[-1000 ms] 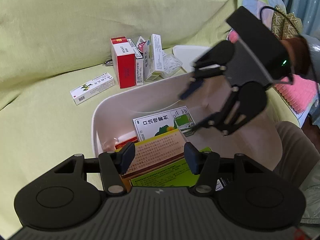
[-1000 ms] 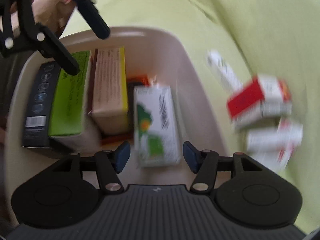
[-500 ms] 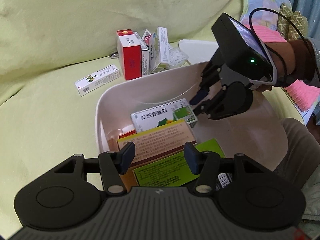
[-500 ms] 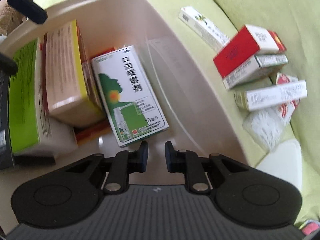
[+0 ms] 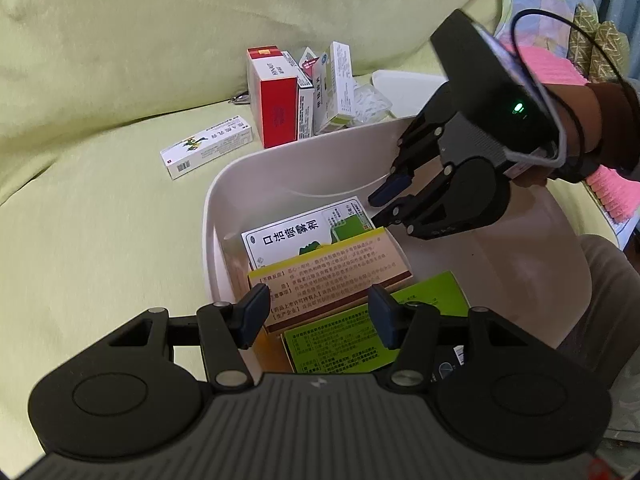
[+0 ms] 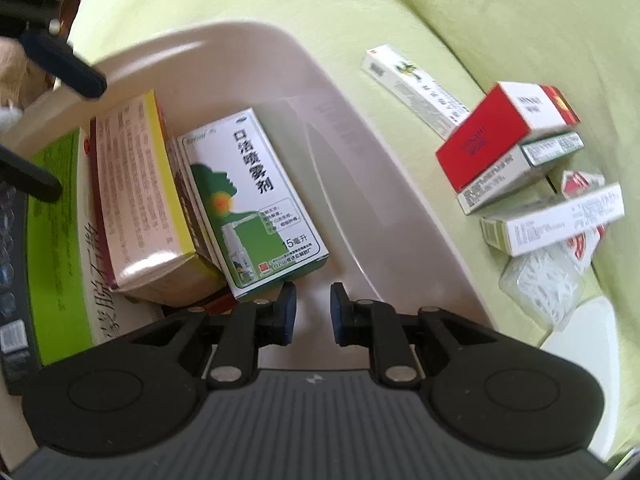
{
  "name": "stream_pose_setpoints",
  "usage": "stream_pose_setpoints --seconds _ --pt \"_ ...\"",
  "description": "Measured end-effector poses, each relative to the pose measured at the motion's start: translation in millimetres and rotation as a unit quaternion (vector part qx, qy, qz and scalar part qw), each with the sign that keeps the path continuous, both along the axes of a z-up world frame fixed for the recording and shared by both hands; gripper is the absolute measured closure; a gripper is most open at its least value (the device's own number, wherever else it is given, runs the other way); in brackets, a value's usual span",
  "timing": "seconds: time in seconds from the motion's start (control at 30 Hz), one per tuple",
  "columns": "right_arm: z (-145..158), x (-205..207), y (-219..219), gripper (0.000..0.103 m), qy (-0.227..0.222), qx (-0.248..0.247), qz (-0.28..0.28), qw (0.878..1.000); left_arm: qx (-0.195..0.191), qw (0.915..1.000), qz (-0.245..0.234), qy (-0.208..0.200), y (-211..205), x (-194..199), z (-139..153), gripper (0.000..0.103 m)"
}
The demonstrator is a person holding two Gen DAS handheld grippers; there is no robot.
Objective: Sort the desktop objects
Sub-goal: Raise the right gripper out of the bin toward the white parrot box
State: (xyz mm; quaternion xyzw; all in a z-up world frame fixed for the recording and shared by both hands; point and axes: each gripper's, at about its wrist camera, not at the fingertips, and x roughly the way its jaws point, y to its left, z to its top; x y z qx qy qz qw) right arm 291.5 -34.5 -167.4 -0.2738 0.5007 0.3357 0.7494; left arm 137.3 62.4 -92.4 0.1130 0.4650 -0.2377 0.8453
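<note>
Fingers of the right gripper [image 6: 311, 312] stood narrowly parted and empty above the white bin [image 6: 360, 184], just beside the green-and-white spray box [image 6: 250, 204] lying inside; the left gripper [image 5: 316, 312] hung wide, empty. That deposit looked finished, so the next move called for reaching to the boxes at the frame's right, perhaps the red box [image 6: 504, 132].

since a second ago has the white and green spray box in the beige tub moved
No. The white and green spray box lies flat in the same spot beside the yellow-edged box, near the beige tub wall.

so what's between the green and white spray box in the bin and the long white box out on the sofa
Only the beige plastic bin's wall and bare green sofa cover separate the green and white spray box from the long white box, clearest in the right wrist view.
</note>
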Motion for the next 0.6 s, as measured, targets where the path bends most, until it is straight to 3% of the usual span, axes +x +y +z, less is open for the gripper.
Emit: stream_pose_setpoints --seconds 0.33,0.4,0.53,0.6 --pt "46.3 -31.9 -37.4 0.08 -0.014 0.095 -0.122 0.988 0.019 0.9996 0.02 -0.007 -8.1 -5.3 14.6 0.037" --pt "53.6 -42.5 -46.2 0.069 -0.016 0.115 -0.146 0.982 0.023 0.9993 0.026 -0.01 -10.6 -8.6 18.7 0.029" --pt "65.1 -64.7 -60.5 0.048 -0.016 0.154 -0.192 0.969 0.022 0.9988 0.039 -0.018 -14.7 -16.9 27.3 0.025" --pt "69.1 -76.4 -66.7 0.031 -0.013 0.167 -0.203 0.965 0.018 0.9986 0.046 -0.021 -16.2 -21.2 30.5 0.019"
